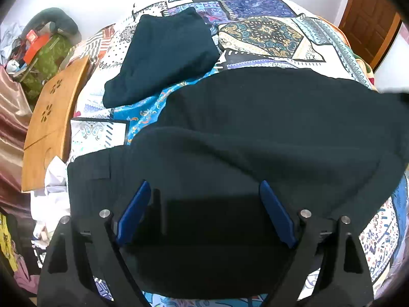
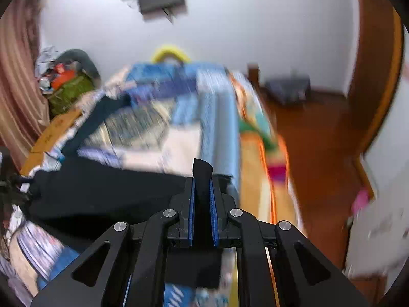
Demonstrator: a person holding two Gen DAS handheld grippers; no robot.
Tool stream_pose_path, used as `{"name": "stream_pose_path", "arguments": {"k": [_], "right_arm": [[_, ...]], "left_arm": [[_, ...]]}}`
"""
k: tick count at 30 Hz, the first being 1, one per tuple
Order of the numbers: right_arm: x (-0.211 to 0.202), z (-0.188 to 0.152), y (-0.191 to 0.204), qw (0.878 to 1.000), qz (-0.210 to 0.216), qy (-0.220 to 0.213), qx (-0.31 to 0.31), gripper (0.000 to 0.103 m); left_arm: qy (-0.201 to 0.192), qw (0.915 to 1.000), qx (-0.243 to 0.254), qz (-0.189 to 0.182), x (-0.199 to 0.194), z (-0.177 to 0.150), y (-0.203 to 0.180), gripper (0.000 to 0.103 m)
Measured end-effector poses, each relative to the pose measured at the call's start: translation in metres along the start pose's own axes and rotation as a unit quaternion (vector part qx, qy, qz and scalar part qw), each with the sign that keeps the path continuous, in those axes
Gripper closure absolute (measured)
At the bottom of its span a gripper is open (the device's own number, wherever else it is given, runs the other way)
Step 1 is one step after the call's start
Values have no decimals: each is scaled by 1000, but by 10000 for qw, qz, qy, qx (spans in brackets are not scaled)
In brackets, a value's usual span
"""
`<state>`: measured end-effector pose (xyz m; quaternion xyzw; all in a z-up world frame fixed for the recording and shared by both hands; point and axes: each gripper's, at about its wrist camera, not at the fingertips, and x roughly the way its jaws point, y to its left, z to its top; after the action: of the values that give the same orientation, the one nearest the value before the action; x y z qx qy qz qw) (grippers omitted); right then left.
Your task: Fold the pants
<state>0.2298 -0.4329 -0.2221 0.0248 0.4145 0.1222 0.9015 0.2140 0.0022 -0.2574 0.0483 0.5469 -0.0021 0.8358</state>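
Dark pants [image 1: 255,128] lie spread across a patterned bedspread [image 1: 255,33], partly doubled over with a rounded fold near the middle. My left gripper [image 1: 204,184] hangs just above their near part, its blue pads [image 1: 135,209] wide apart and pressing on nothing. In the blurred right wrist view, my right gripper [image 2: 202,179] is shut on an edge of the pants [image 2: 102,186]. A tuft of the dark cloth sticks up between its pads. From there the cloth stretches left and down toward the bed [image 2: 179,128].
A second dark garment [image 1: 163,56] lies folded on the far part of the bed. A wooden board [image 1: 51,117] and a pile of clutter [image 1: 43,51] stand to the left. A wooden door [image 1: 368,18] and brown floor [image 2: 319,140] are on the right.
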Motion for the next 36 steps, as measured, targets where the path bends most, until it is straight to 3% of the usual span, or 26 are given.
{"name": "stream_pose_path", "arguments": {"k": [7,11,13,18,23,27,33,36], "right_arm": [[28,-67,-13,9971,-8,697,311,91],[20,-61,-7,9963,-279,792,171,82],[10,-54,-6,9954,-578,758,70,65],[-9,-27,8,9983,-476,345,-62,59],[-2,17,66,9988,-32,120,-474,58],[20,42,124,9941,446,78,-983,58],[76,66,215,9765,1145,347,-1792,58],[107,72,260,9621,1517,593,-2185,58]], "left_arm": [[-57,9995,-318,-66,2,-7,6,8],[-100,9986,-467,-217,4,-10,12,7],[-93,9985,-455,-296,3,-11,14,7],[-188,9977,-551,-348,-5,-12,32,7],[-519,9954,-806,-80,-20,-9,74,7],[-549,9922,-1113,136,-21,-7,124,7],[-346,9884,-1464,218,-5,-17,185,7],[-159,9868,-1610,70,11,-26,205,7]]}}
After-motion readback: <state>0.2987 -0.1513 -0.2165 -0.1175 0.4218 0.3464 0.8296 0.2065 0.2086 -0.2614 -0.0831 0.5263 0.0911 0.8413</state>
